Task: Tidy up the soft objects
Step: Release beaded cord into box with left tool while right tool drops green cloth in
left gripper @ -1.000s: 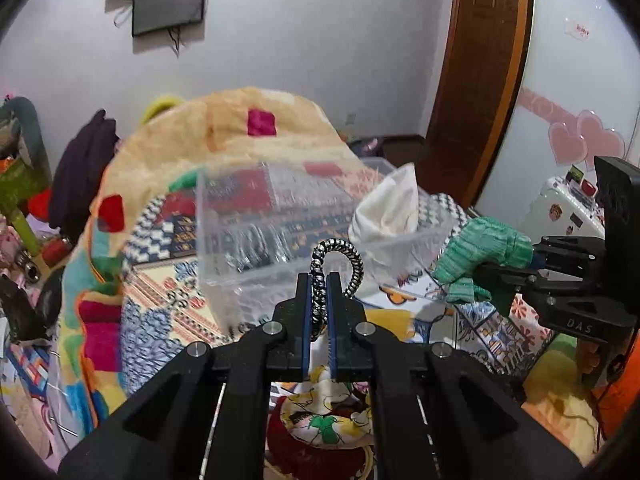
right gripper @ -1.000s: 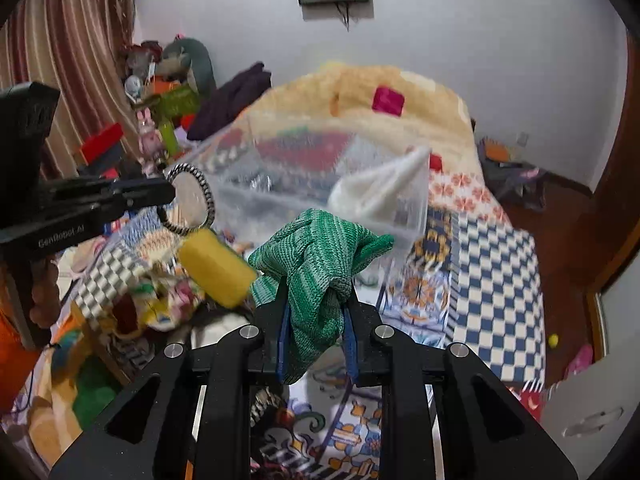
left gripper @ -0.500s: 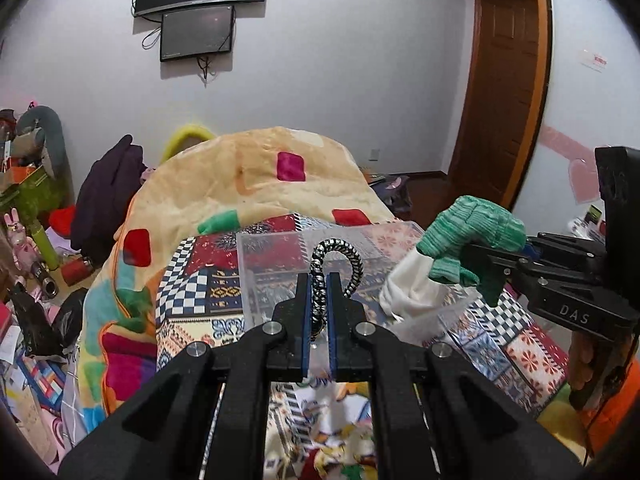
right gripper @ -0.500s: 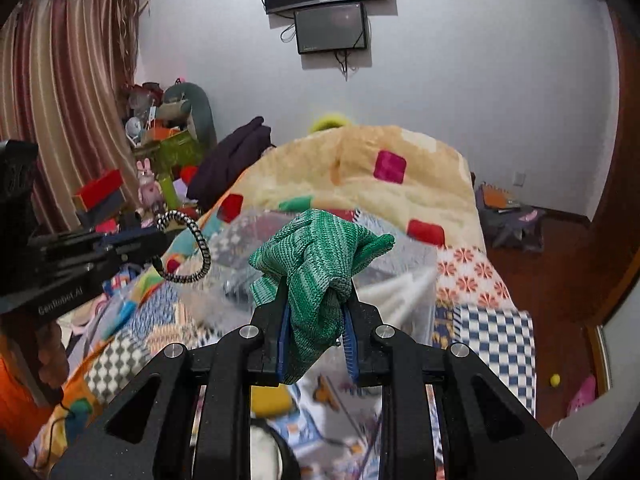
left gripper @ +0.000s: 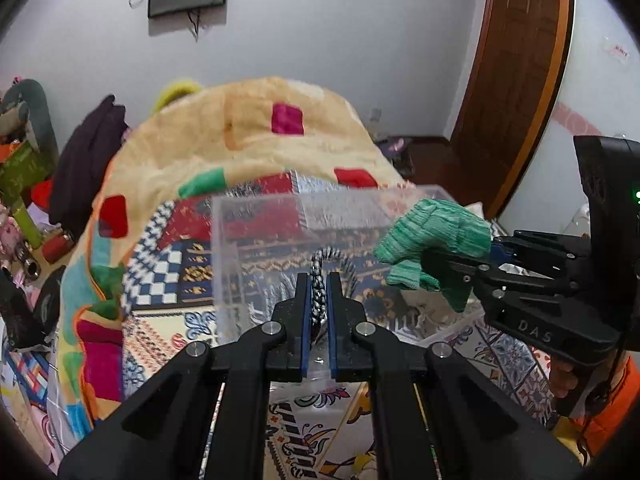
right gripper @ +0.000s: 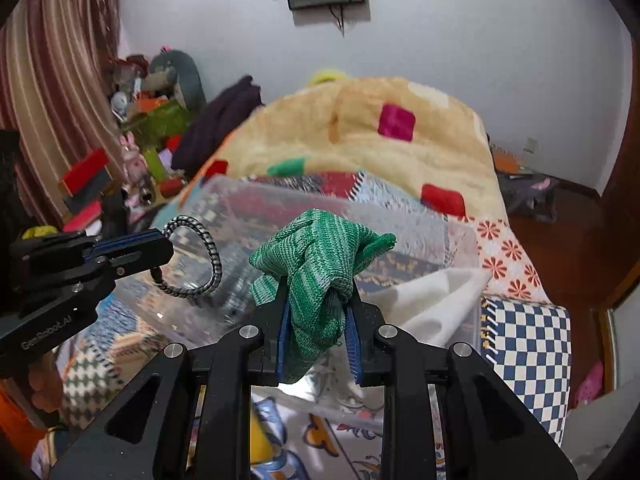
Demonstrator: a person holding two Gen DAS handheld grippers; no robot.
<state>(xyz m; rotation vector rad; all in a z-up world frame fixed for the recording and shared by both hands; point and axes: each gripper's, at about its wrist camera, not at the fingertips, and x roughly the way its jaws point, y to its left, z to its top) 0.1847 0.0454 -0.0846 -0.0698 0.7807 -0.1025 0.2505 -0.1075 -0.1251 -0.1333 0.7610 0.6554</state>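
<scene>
My left gripper (left gripper: 319,280) is shut on a black-and-white braided hair tie (left gripper: 320,276), held over the near edge of a clear plastic bin (left gripper: 256,208). The hair tie (right gripper: 200,256) and left gripper (right gripper: 162,246) also show in the right wrist view. My right gripper (right gripper: 316,300) is shut on a green knitted cloth (right gripper: 316,256), held above the same bin (right gripper: 440,236). The cloth (left gripper: 432,244) and right gripper (left gripper: 468,264) show at right in the left wrist view. A white cloth (right gripper: 432,304) lies in the bin's right end.
The bin sits on a patchwork bedspread (left gripper: 168,268) with a beige fleece blanket (left gripper: 248,120) heaped behind it. Toys and clutter (right gripper: 148,120) stand at the far left by a curtain. A wooden door (left gripper: 516,80) is at right. A yellow item (right gripper: 260,436) lies below my right gripper.
Both grippers have come down and forward toward the bin, with the hair tie and green cloth still held. The bin now fills more of both views.
</scene>
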